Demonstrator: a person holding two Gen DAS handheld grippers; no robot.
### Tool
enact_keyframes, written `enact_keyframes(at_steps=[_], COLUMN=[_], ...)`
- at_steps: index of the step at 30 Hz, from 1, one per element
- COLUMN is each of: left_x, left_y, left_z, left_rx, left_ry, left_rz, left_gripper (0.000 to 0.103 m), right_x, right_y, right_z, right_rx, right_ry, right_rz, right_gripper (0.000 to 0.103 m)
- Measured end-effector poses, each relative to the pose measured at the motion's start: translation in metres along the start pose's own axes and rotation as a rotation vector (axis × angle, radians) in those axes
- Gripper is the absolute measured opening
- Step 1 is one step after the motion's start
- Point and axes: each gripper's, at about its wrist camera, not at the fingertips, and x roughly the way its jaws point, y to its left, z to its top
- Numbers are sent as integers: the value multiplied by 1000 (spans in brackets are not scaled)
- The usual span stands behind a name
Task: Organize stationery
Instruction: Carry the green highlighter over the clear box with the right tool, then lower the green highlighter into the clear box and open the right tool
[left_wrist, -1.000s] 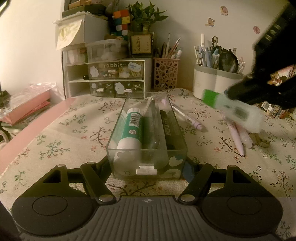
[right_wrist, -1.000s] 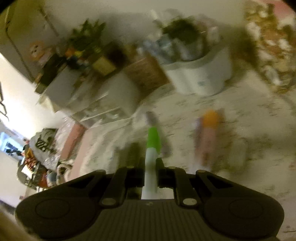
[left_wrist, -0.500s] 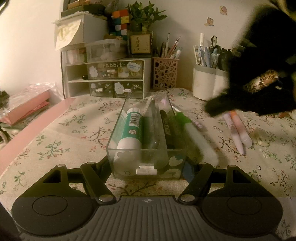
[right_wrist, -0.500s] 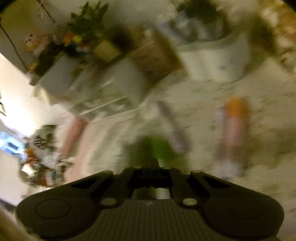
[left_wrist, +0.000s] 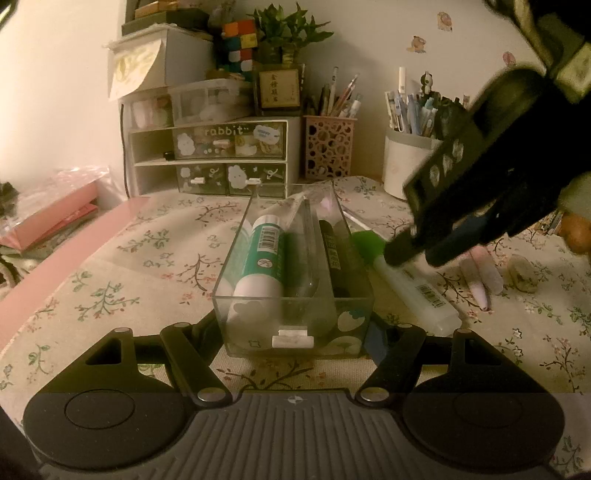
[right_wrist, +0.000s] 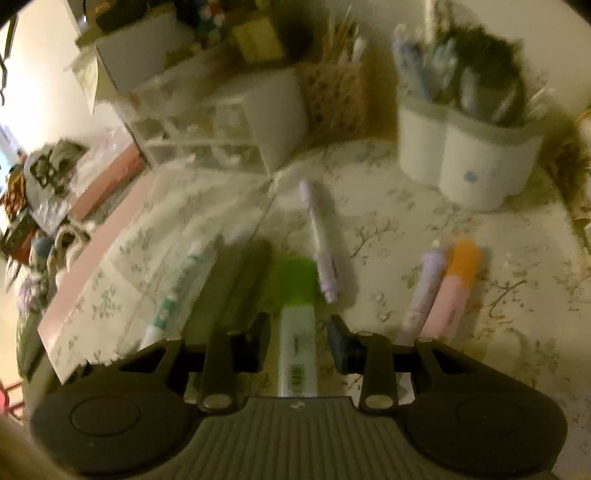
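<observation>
We are setting a green-capped highlighter (left_wrist: 406, 282) down on the floral tablecloth (left_wrist: 147, 258), just right of the clear plastic tray (left_wrist: 295, 332). Our right gripper (right_wrist: 298, 341) is hanging over it, jaws just opening, both pads clear of the barrel between them. Our left gripper (left_wrist: 295, 334) is clamping the tray's near end, where a teal glue stick (left_wrist: 264, 258) and a dark marker (left_wrist: 334, 254) are lying. Farther right, pink and lilac pens (right_wrist: 439, 291) are lying together.
</observation>
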Motion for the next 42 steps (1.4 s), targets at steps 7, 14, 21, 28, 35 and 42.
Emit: enact_keyframes(at_steps=[7, 14, 21, 28, 35, 42], left_x=[0, 0, 0, 0, 0, 0], left_y=[0, 0, 0, 0, 0, 0], left_z=[0, 0, 0, 0, 0, 0], left_rx=[0, 0, 0, 0, 0, 1], left_ry=[0, 0, 0, 0, 0, 0], left_rz=[0, 0, 0, 0, 1, 1], left_gripper=[72, 72, 72, 72, 72, 72], right_x=[15, 9, -7, -20, -11, -3], right_y=[11, 2, -7, 1, -5, -1], right_z=[-4, -6, -3, 7, 8, 14], right_rx=[-56, 8, 116, 160, 234, 319], right_ry=[28, -7, -44, -61, -40, -15], right_rz=[-32, -11, 84, 166, 185, 203], right_gripper=[32, 23, 23, 23, 23, 23])
